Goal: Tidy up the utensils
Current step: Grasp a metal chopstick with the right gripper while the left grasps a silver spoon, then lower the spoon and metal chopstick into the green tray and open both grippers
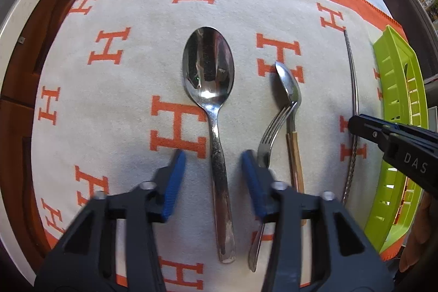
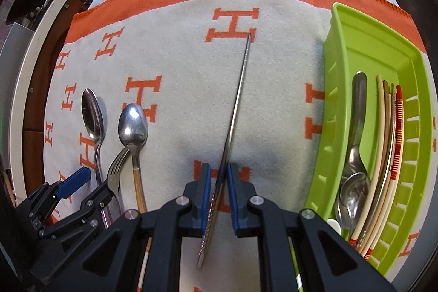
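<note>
A large steel spoon (image 1: 209, 67) lies bowl-up on the cloth. Its handle runs between the blue pads of my left gripper (image 1: 213, 155), which is open with room on both sides. To its right lie a fork (image 1: 269, 133) and a small wooden-handled spoon (image 1: 287, 84), their heads overlapping. Further right a metal chopstick (image 2: 241, 78) lies on the cloth. My right gripper (image 2: 219, 177) straddles its thick end, the jaws nearly closed with a sliver of gap on the left. In the right wrist view the left gripper (image 2: 93, 182) stands by the large spoon (image 2: 91, 111).
A lime-green slotted tray (image 2: 356, 51) at the cloth's right edge holds spoons (image 2: 354, 177) and several chopsticks (image 2: 386, 144). The cream cloth (image 1: 137, 18) with orange H marks covers the table. Dark wooden furniture lies beyond its left edge. A hand (image 1: 410, 251) shows at the lower right.
</note>
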Motion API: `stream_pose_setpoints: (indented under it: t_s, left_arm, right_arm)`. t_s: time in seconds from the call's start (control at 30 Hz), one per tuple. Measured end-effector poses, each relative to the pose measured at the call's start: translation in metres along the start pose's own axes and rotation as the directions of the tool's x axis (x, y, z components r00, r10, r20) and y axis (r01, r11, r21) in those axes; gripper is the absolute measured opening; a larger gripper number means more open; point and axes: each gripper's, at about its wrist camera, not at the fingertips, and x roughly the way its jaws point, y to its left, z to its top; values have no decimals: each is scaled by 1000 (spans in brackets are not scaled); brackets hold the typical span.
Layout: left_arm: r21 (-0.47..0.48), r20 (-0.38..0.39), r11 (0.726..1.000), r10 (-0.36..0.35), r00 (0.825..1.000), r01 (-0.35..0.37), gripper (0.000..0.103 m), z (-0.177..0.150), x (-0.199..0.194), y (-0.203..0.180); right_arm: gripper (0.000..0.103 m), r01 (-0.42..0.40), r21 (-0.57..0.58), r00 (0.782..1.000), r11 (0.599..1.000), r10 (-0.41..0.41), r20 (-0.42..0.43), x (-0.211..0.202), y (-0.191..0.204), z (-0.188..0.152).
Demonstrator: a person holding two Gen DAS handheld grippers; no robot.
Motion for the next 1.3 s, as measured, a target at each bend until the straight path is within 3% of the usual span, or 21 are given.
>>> stream_pose_setpoints:
  t_s: [0.03, 0.17, 0.3, 0.43, 0.53, 0.77, 1.3]
  left_arm:
    - [-4, 2, 1000, -9, 1000, 9, 8, -2, -2, 1]
    - [-48, 8, 998, -49, 999, 50, 7, -1, -3, 8]
    - [-125, 16, 982, -138, 990, 139, 7, -3, -4, 26]
    - [-149, 12, 974, -173, 985, 173, 7, -8, -7, 34]
    - [-156, 19, 969, -190, 982, 190, 7, -9, -9, 42]
    - [-124, 55, 961, -240, 969, 245, 7, -23, -44, 51]
    - [17, 100, 937, -348, 932, 349, 7, -31, -94, -10]
  right_arm:
    - [8, 6, -8, 1000, 1000, -6, 4, 0, 0, -1]
    - [7, -1, -13, 1000, 1000, 1, 18, -4, -5, -6]
    - [6, -30, -10, 998, 999, 31, 46, -6, -11, -10]
    - [5, -154, 27, 987, 988, 152, 41, -9, -24, -18]
    - [5, -187, 36, 981, 982, 185, 57, -14, -29, -25]
    - [5, -245, 46, 967, 968, 241, 76, -26, -36, -40]
    - [5, -332, 41, 937, 942, 324, 129, -46, -36, -58]
